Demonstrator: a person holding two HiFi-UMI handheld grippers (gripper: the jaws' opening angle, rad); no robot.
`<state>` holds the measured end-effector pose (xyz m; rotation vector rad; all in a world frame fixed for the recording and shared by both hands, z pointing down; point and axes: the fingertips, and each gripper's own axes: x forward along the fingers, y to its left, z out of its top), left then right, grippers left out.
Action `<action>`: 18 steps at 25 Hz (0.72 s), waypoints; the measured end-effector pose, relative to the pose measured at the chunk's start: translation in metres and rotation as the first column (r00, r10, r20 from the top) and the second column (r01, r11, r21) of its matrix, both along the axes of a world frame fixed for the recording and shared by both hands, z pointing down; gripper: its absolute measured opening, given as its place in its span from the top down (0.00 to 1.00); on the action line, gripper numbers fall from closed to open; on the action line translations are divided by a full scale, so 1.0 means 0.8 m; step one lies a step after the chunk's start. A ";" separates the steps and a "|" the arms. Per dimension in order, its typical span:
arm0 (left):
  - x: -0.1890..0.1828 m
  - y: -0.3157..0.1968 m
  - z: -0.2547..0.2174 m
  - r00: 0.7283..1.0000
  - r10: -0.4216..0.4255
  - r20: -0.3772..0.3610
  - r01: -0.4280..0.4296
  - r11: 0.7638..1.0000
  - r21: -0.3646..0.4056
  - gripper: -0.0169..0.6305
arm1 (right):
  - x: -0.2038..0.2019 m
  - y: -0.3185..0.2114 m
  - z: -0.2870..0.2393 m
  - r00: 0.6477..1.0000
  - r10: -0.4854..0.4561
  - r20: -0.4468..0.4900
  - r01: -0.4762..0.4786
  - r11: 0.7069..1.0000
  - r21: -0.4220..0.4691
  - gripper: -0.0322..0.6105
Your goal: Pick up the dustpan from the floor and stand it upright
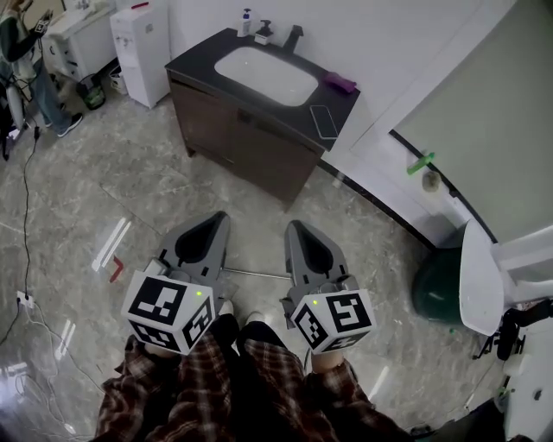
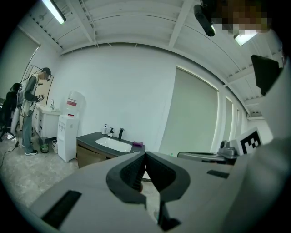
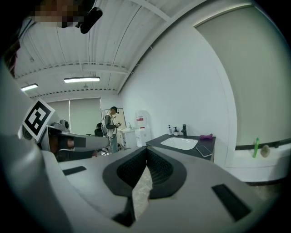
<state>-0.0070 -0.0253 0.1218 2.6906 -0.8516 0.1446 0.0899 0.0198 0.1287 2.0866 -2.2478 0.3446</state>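
Left tool (image 1: 216, 221): jaws together, empty.
Right tool (image 1: 294, 226): jaws together, empty.
Dustpan: not clearly seen; thin rod (image 1: 255, 274) on the floor (image 1: 130, 190) between the tools may be its handle.
Risk: shut jaws could knock the rod away instead of gripping it.

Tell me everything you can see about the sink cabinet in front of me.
The sink cabinet is a dark brown, wood-look unit with a dark countertop and a white inset basin. A black faucet and two small bottles stand at its back edge; a purple item and a flat phone-like slab lie at its right end. Doors look closed. It stands on the grey tiled floor against the white wall.
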 end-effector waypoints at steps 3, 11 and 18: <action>-0.009 -0.015 0.005 1.000 -0.014 -0.006 0.014 1.000 -0.014 0.96 | -0.005 -0.013 0.004 1.000 -0.005 -0.004 0.005 1.000 -0.016 0.93; -0.022 -0.038 0.021 0.998 -0.060 -0.012 0.060 0.997 -0.052 0.96 | -0.009 -0.031 0.020 0.999 -0.040 -0.012 0.039 0.997 -0.069 0.93; -0.030 -0.048 0.059 0.992 -0.125 0.021 0.127 0.987 -0.099 0.96 | 0.005 -0.041 0.061 0.997 -0.076 0.000 0.075 0.987 -0.143 0.93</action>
